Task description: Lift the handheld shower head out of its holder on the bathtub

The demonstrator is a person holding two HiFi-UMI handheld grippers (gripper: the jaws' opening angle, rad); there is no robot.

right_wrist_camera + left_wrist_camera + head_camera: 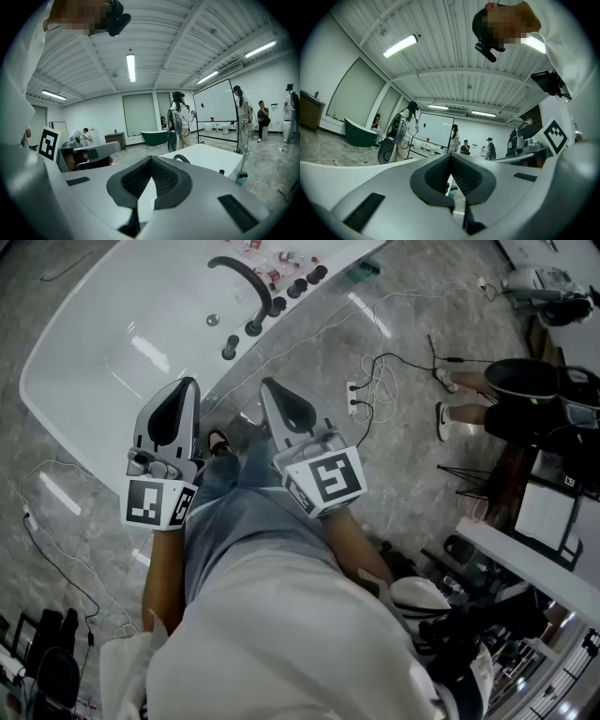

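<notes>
The white bathtub lies far and left, its rim just past both grippers. The left gripper and right gripper are each pressed together on nothing. The shower head is among the dark fittings on that rim, too small to single out.

White cables and a power strip on grey marble floor, green tub far off

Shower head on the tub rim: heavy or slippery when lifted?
Can't tell which black fitting on the bathtub rim it is. All look small and stubby, so probably light and stiff; smooth rounded shapes suggest slippery. A hose may drag, though none shows.
</notes>
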